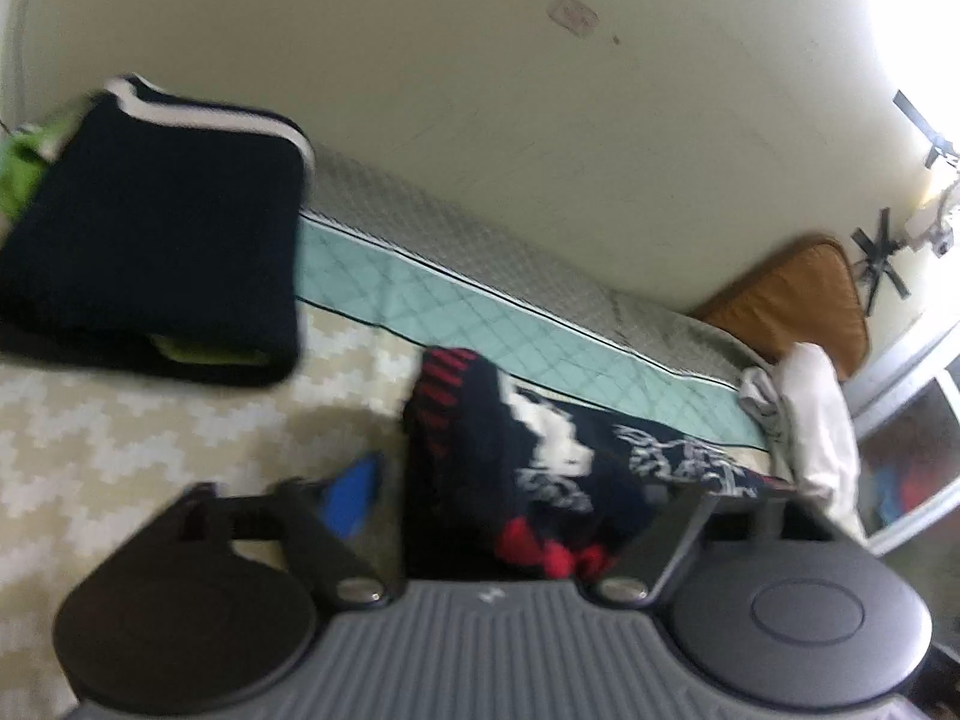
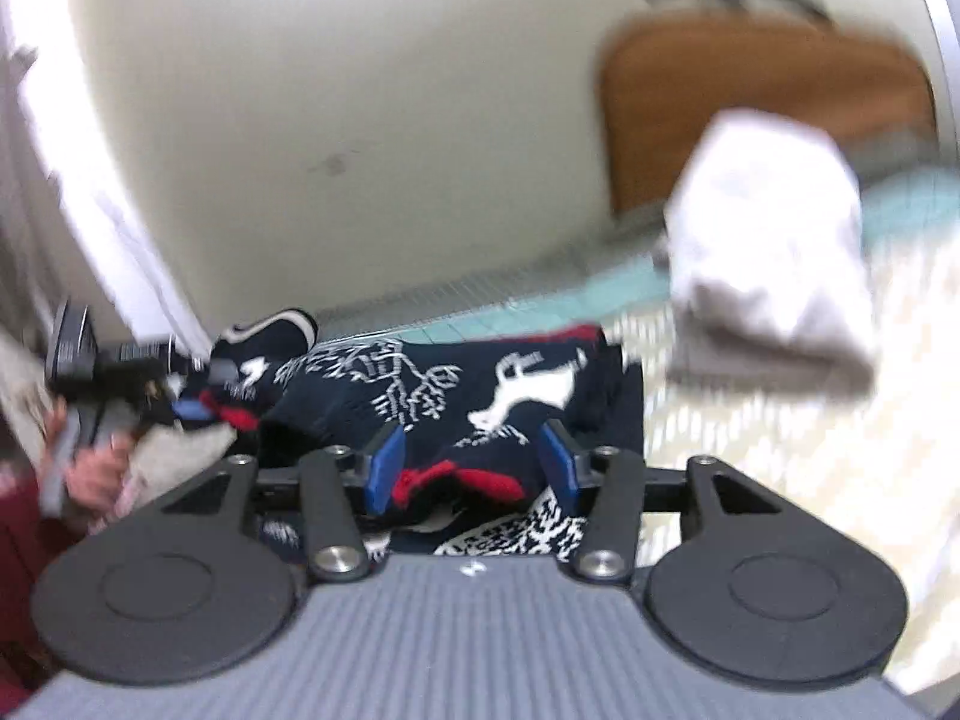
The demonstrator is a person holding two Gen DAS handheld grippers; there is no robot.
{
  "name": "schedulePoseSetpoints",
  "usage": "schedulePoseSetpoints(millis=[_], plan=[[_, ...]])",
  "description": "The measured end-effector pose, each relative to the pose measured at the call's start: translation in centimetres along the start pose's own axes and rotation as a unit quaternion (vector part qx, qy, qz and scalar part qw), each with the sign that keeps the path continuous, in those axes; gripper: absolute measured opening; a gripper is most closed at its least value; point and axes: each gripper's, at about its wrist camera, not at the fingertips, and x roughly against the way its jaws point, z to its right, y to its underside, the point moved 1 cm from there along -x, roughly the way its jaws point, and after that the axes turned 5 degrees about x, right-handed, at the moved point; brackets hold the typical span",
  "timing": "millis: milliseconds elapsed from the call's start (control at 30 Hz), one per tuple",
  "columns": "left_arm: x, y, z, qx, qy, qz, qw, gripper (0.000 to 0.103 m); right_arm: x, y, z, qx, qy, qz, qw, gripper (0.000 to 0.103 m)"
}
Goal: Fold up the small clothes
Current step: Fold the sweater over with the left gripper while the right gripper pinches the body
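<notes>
A navy sweater (image 1: 540,450) with white figures and red trim lies crumpled on the bed. In the left wrist view it fills the gap between the fingers of my left gripper (image 1: 516,510); the blue pad (image 1: 354,498) on the left stands just clear of the cloth, so the jaws are open. In the right wrist view the same sweater (image 2: 420,384) lies between the two blue pads of my right gripper (image 2: 471,465), which stand apart over its red hem without pinching it. A hand (image 2: 90,468) holds the left gripper (image 2: 120,372) at the sweater's far end.
A folded navy garment (image 1: 162,228) with a white stripe rests on something green at the far left. A folded white garment (image 2: 768,252) sits to the right, a brown pillow (image 2: 762,108) behind it. The beige patterned cover (image 1: 150,420) and a mint quilt (image 1: 480,312) run along the wall.
</notes>
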Motion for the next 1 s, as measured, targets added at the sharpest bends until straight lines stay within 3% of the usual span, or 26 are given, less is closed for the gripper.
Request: schedulePoseSetpoints(millis=[100, 133, 167, 233, 367, 433, 533, 667, 833, 1000], plan=[[-0.8, 0.3, 0.8, -0.009, -0.002, -0.017, 0.9998, 0.017, -3.2, 0.4, 1.0, -0.053, -0.002, -0.028, 0.998, 0.051], [-0.7, 0.5, 1.0, -0.016, -0.006, -0.017, 0.9997, 0.016, -4.3, 0.4, 1.2, -0.063, 0.004, -0.044, 0.997, 0.026], [-0.2, 0.8, 1.2, -0.021, -0.005, -0.013, 0.9997, 0.015, -5.1, 0.4, 1.4, -0.069, 0.009, -0.053, 0.996, 0.015], [1.5, 1.4, 1.3, -0.024, 0.007, -0.004, 0.9997, 0.014, -4.6, -0.1, 1.6, -0.075, 0.012, -0.042, 0.996, 0.014], [5.6, 3.1, 1.7, -0.025, 0.038, 0.004, 0.999, 0.014, 0.3, -2.2, 1.7, -0.065, 0.015, 0.028, 0.997, 0.013], [6.9, 4.0, 1.9, -0.032, 0.039, 0.009, 0.9987, 0.014, 1.7, -2.3, 1.8, -0.065, 0.013, 0.036, 0.997, 0.013], [6.2, 5.6, 1.5, -0.035, 0.014, -0.002, 0.9993, 0.014, 1.5, -0.9, 1.6, -0.04, 0.029, 0.018, 0.999, 0.014], [1.7, 7.7, 0.4, -0.034, -0.056, -0.039, 0.9971, 0.019, -1.7, 1.9, 2.5, -0.026, 0.077, -0.024, 0.996, 0.018], [4.0, 7.9, 1.4, -0.062, -0.06, 0.001, 0.9962, 0.029, 0.1, 1.5, 1.6, 0.003, 0.087, 0.0, 0.996, 0.033], [9.3, 6.0, 2.4, -0.07, -0.053, 0.101, 0.9911, 0.03, 3.3, -0.1, 0.6, 0.026, 0.089, 0.06, 0.994, 0.036]])
